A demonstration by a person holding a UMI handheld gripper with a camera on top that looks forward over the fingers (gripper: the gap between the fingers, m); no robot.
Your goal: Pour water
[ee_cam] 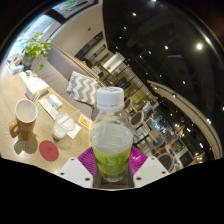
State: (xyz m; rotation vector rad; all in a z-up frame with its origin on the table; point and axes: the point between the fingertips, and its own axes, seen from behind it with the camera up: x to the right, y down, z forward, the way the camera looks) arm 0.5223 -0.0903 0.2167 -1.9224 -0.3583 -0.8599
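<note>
**Bottle clamped in the gripper, table off to the left**

You have the gripper (112,170) closed on a clear plastic bottle (111,140), which fills the lower centre of the frame. Both magenta pads (88,160) press against its sides, one at each flank. The bottle stands upright between the fingers, its white cap (110,98) on, and a greenish liquid fills its lower part (the upper part looks clear).

To the left of the frame lies a light wooden table (20,95). On it, at the middle left, stands a white mug (25,116) with its handle turned toward the left edge. Just below the mug sits a small round red coaster (49,150). Between the mug and the bottle stand two small white cups (63,126), close together. A potted green plant (37,47) shows in the upper left.
</note>
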